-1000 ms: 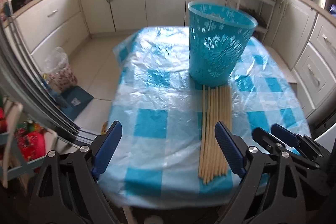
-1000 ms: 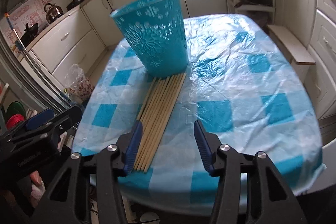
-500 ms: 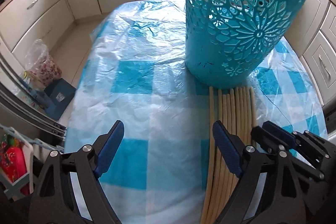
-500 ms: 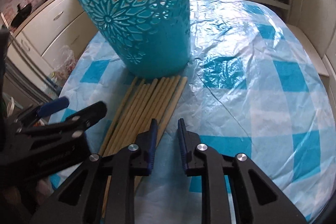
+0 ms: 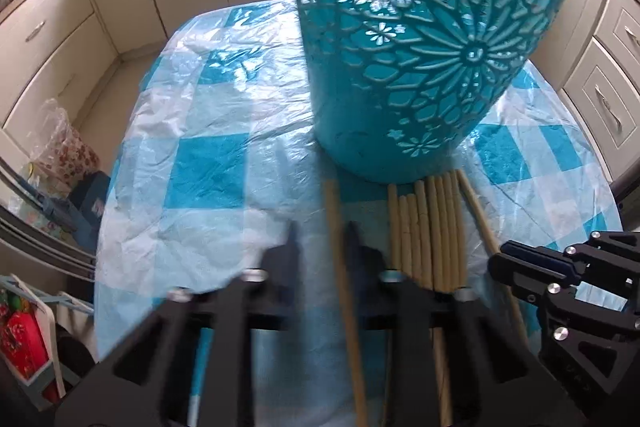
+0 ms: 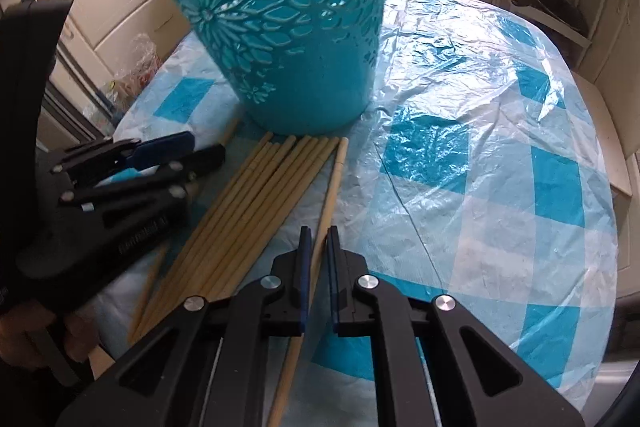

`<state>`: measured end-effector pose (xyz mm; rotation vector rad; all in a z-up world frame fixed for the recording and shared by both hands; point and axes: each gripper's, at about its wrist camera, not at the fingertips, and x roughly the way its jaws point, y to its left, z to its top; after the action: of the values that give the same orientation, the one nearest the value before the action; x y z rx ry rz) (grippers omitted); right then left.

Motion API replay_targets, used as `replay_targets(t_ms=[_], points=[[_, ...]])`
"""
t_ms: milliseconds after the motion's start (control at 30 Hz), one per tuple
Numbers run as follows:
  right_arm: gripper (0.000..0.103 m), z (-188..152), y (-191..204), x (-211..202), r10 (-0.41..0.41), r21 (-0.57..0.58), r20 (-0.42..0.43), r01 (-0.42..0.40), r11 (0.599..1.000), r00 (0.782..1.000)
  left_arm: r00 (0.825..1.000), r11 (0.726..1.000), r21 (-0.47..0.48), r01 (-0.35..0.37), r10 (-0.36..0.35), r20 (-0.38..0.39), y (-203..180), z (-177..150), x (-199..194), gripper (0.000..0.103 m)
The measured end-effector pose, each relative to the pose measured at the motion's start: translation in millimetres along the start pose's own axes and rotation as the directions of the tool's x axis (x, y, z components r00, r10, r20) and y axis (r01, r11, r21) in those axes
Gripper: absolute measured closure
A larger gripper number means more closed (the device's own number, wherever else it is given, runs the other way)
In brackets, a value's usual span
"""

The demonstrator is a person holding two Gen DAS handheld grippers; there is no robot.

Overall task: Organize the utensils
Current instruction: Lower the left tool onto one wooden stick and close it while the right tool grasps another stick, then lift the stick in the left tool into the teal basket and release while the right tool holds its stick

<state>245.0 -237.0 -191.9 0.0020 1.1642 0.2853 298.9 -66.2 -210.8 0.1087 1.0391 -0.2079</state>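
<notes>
Item 1, left side: left gripper (image 5: 322,227), pointing steeply down over the near half of the counter (image 5: 208,163), which is wearing a blue-and-white checked plastic cloth. Its jaws have just been closing and are now standing narrow around one chopstick (image 5: 340,267). That stick is lying a little apart to the left of the main row, its far tip reaching toward the base of the basket. The jaw tips are blurred, so whether the pads are actually pressing the stick cannot be told for sure.

Item 2, centre: a row of pale wooden chopsticks (image 6: 256,203), lying side by side and flat on the cloth. Their far ends are touching or sitting just beside the foot of a teal plastic basket (image 6: 280,27) with cut-out flower patterning. The basket is standing upright toward the middle of the counter.

Item 3, right side: right gripper (image 6: 318,231), also tilting steeply down. Its jaws have just been closing and are clenching the rightmost chopstick (image 6: 330,195), which is angling away from the row with its far tip near the basket's base.

Step in hand, as a judgement: both grippers are taking hold of a single chopstick each, at the start of the sorting, with the rest of the row untouched.

Next move, as a judgement: lifting each stick clear of its neighbours, tipping it upright, and carrying it over the basket's rim, which is sitting high above the sticks and out of view here.
</notes>
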Motion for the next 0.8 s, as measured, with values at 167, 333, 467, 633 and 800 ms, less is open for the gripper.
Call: replay_targets(t_ms=[167,333,467,633,800], points=[[0.094,10,-1,7,-0.018,-0.005,-0.018,0.018,1.0,1.0,0.999,1.0,0.026,0.006,-0.005,-0.043,8,4,0,0.086],[0.097,10,6,10,-0.014,-0.011,-0.031,0.013,1.0,0.999,0.998,0.994,0.106,0.024,-0.018,-0.056,-1,9,0,0.098],[0.097,-5,-17,4,0.07,0.098,0.009,-0.071,0.993,0.997,0.992,0.99,0.059,0.127,-0.125,-0.027,14,3,-34,0.098],[0.097,-14,-40,4,0.16,0.201,0.069,-0.17,0.965,0.985,0.93,0.949,-0.011,0.315,-0.306,0.203,45,6,-129,0.098],[0.097,-13,-45,7,0.176,0.213,0.083,-0.19,0.958,0.981,0.812,0.928,-0.007,0.373,-0.322,0.486,53,42,-201,0.098]])
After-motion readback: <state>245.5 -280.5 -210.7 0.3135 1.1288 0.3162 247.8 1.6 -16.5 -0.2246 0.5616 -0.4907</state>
